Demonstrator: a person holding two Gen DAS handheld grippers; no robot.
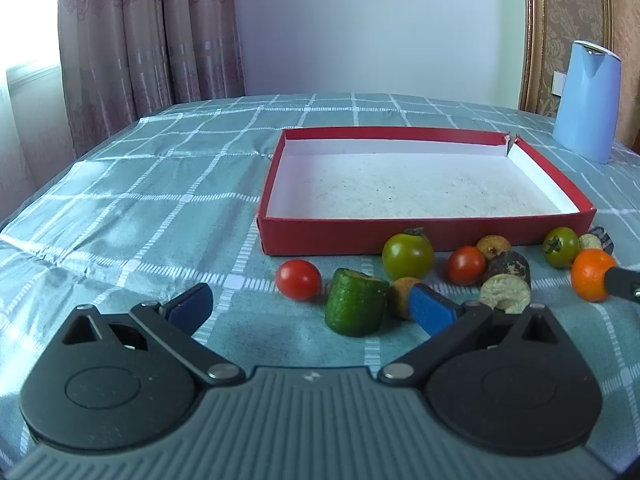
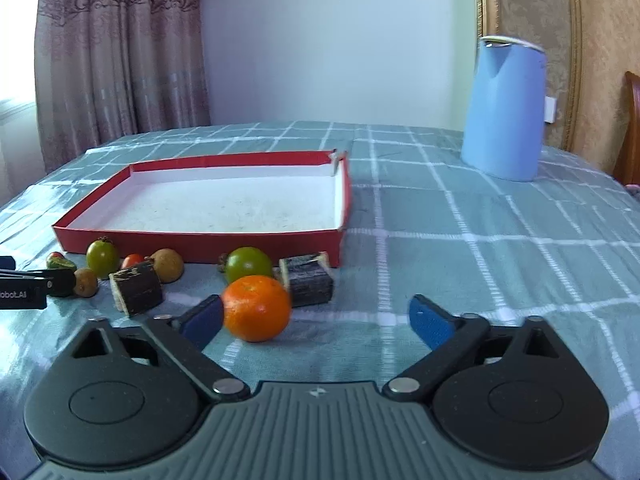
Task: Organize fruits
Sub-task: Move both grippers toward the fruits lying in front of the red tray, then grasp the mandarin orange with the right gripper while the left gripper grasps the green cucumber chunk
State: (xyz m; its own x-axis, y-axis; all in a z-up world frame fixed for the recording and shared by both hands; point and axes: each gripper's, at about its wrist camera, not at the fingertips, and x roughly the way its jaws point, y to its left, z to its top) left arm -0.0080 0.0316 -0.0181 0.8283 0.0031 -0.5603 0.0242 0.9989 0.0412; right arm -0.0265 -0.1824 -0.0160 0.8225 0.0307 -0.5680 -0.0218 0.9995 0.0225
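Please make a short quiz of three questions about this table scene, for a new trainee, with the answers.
1. True or false: the red box already holds fruit.
2. Which thing lies between the fingers of the right gripper? A) the orange B) the blue jug C) a banana
3. What green cut piece lies before the left gripper?

Key: 1. False, it is empty. 2. A; only the left finger is near it, and the gripper is open. 3. The cucumber piece.

The right gripper (image 1: 624, 282) is cut off by the left wrist view's edge; a brown fruit (image 1: 402, 296) is partly hidden behind a blue pad.
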